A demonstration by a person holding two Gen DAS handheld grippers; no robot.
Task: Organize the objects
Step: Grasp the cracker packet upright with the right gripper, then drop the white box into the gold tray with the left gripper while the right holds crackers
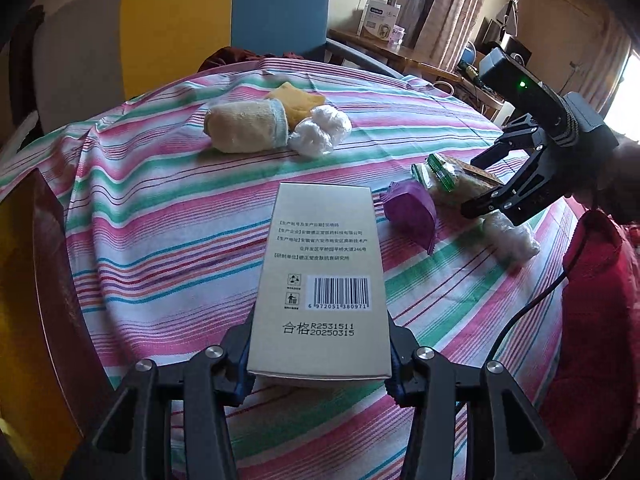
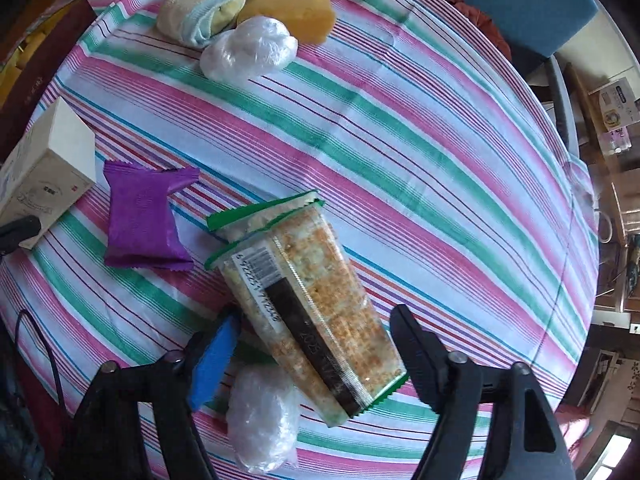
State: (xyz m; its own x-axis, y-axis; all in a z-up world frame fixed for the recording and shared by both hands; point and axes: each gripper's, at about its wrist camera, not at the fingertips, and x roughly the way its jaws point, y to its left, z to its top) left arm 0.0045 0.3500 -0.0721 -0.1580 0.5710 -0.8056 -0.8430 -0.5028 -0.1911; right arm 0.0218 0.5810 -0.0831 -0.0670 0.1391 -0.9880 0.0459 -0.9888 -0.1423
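My left gripper is shut on a tall beige carton with a barcode, held just above the striped cloth; the carton also shows in the right wrist view. My right gripper is open, its jaws standing either side of a clear green-edged cracker packet lying on the cloth; it also shows in the left wrist view. A purple snack packet lies between carton and crackers. A crumpled clear plastic wad lies under the right gripper.
At the table's far side lie a rolled cream sock, a yellow sponge and a second plastic wad. The round table wears a striped cloth. A blue and yellow chair stands behind; a red cushion is at right.
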